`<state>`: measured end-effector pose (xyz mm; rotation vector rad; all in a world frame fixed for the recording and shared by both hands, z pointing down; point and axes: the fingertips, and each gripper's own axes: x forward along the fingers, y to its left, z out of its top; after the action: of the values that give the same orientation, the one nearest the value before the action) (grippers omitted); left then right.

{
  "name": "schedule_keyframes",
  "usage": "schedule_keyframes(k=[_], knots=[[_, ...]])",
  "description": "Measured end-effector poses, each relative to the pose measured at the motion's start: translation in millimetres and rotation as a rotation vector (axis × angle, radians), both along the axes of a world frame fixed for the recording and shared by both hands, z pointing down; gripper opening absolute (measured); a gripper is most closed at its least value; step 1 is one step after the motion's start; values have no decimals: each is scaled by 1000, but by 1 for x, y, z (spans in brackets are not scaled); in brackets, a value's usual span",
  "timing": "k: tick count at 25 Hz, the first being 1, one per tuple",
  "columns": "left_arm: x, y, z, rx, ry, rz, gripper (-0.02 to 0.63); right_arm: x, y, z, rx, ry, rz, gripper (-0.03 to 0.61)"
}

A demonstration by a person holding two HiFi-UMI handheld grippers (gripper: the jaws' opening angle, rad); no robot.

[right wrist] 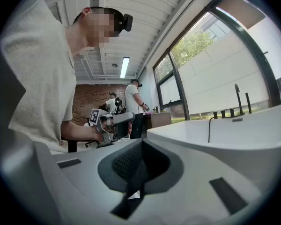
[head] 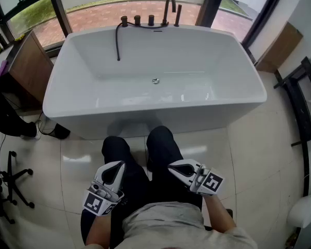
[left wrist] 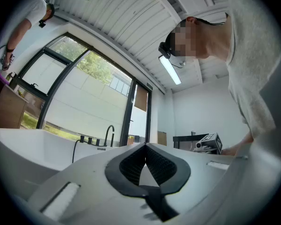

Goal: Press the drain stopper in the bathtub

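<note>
The white bathtub (head: 78, 95) stands in front of me, and its small round metal drain stopper (head: 155, 81) sits on the tub floor near the middle. Both grippers are held low over my lap, well short of the tub. My left gripper (head: 115, 166) has its jaws closed tip to tip with nothing between them, as the left gripper view shows (left wrist: 145, 146). My right gripper (head: 175, 166) is likewise shut and empty (right wrist: 140, 142). The stopper is out of sight in both gripper views.
A dark faucet (head: 169, 7) with several knobs and a hand-shower hose (head: 117, 40) sits on the tub's far rim. A wooden cabinet (head: 28, 66) stands left, a black rack (head: 306, 97) right, and an office chair base (head: 10, 183) at lower left. Other people stand in the room (right wrist: 132, 108).
</note>
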<state>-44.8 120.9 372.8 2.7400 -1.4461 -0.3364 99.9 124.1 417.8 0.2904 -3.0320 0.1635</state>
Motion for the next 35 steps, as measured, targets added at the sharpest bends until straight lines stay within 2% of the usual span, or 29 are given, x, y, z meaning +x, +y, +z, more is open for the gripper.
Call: schedule_keyframes(k=[4,7,11,15,18,20,22,25,28,31,33,35], knots=[[0,-17,-9,2,-34,17,9,14,-14,-15,43,57,-4,0],[-5,-39,-24,29,-116,47,8,30,-34,-26,92,138,-1,0],[-16,-83,-54,114,-251,65,8,42,-72,-37,192,259,-27,0],[-25,-137,-79,196,-305,44,8,32,-112,-51,274,281,-52,0],[-33,-185,-73,223,-357,9,8,25,-151,-46,287,337,-32,0],[-41,-222,-54,191,-379,-25,8,22,-188,-42,262,354,16,0],[-47,-258,-33,127,-359,-36,8,17,-229,-40,224,353,55,0],[-45,-298,-10,83,-362,-26,8,10,-295,-25,178,390,57,0],[-51,-332,4,83,-374,-44,8,3,-377,8,162,485,36,0],[-58,-361,12,76,-360,-50,8,-7,-464,59,110,623,19,0],[-60,-378,9,88,-366,-40,8,-19,-516,96,19,629,55,0],[-57,-388,11,104,-370,-30,8,-30,-553,135,-138,527,150,0]])
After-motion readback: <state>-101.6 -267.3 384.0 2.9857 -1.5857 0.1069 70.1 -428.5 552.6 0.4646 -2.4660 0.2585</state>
